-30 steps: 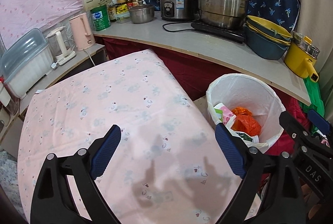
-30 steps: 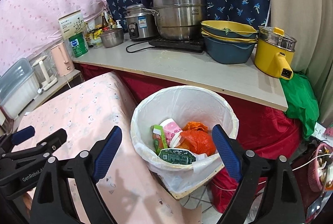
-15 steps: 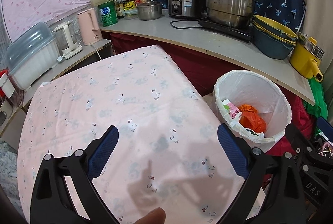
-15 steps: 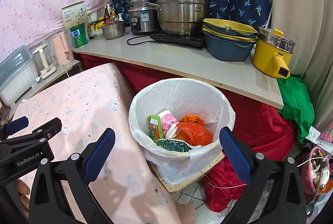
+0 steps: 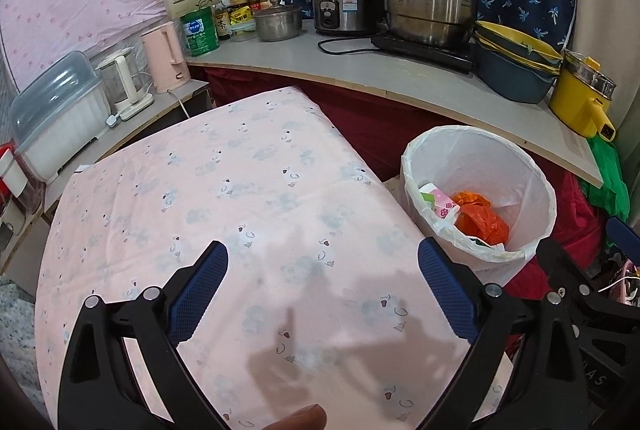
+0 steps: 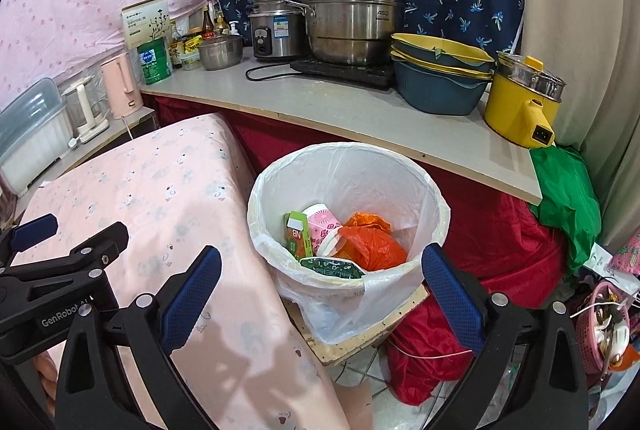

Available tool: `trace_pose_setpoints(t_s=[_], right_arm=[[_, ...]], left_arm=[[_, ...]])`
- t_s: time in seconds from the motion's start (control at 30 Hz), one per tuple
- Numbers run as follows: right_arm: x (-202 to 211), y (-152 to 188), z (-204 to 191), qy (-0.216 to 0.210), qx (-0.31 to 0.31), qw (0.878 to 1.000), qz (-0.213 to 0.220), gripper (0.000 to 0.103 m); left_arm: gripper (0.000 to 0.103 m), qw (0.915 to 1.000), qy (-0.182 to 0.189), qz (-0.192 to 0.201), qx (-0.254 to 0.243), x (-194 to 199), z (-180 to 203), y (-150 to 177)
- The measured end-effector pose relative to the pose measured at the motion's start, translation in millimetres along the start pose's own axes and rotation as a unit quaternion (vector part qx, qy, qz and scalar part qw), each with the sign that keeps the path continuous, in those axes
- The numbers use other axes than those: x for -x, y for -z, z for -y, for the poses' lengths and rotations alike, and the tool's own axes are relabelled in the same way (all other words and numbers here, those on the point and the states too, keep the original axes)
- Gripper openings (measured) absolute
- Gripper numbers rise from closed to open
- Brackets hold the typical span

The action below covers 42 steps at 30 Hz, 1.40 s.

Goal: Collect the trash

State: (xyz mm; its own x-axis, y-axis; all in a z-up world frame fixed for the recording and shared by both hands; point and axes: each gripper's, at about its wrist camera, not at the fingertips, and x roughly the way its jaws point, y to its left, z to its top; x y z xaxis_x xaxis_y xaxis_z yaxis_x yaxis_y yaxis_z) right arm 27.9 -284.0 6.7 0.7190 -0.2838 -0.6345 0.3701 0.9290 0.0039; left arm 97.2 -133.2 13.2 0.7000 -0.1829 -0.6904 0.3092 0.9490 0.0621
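Note:
A white-lined trash bin (image 6: pixel 400 166) (image 5: pixel 500 158) stands beside the pink-covered table (image 5: pixel 248 198) (image 6: pixel 152 182). Inside lie an orange plastic bag (image 6: pixel 372 242) (image 5: pixel 480 218), a pink cup (image 6: pixel 322 224), a green carton (image 6: pixel 298 234) and a green wrapper (image 6: pixel 332 268). My right gripper (image 6: pixel 320 294) hovers open just above and before the bin, nothing between its blue pads. My left gripper (image 5: pixel 322 290) hangs open over the pink cloth, empty. In the right wrist view the left gripper's side shows at the lower left; the right one's side shows at the left wrist view's right edge.
A grey counter (image 6: pixel 360 110) behind holds steel pots, a rice cooker, stacked basins (image 6: pixel 440 78) and a yellow electric pot (image 6: pixel 524 98). Kettles (image 5: pixel 164 58) and a plastic box sit on a side shelf. Red cloth, a green bag (image 6: pixel 568 202) and a pink basket crowd the floor at right.
Both views have pulled back a little from the bin and table. The right gripper's jaws have spread slightly wider. A fingertip now shows at the left wrist view's bottom edge.

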Motion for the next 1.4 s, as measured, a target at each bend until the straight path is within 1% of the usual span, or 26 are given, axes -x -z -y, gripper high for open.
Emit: trace_pose_setpoints(t_s=[0.53,1.4], right_arm=[[-2.1,6.7,3.7,0.008,0.000,1.000,-0.006,0.097],[-13.3,16.6,2.3,0.011,0.007,1.000,-0.023,0.097]], left_arm=[[0.092,0.9999,-0.013,-0.003,-0.002,-4.2,3.3,3.0],[0.091,0.9998,-0.018,-0.011,0.001,-11.0,-1.2,9.2]])
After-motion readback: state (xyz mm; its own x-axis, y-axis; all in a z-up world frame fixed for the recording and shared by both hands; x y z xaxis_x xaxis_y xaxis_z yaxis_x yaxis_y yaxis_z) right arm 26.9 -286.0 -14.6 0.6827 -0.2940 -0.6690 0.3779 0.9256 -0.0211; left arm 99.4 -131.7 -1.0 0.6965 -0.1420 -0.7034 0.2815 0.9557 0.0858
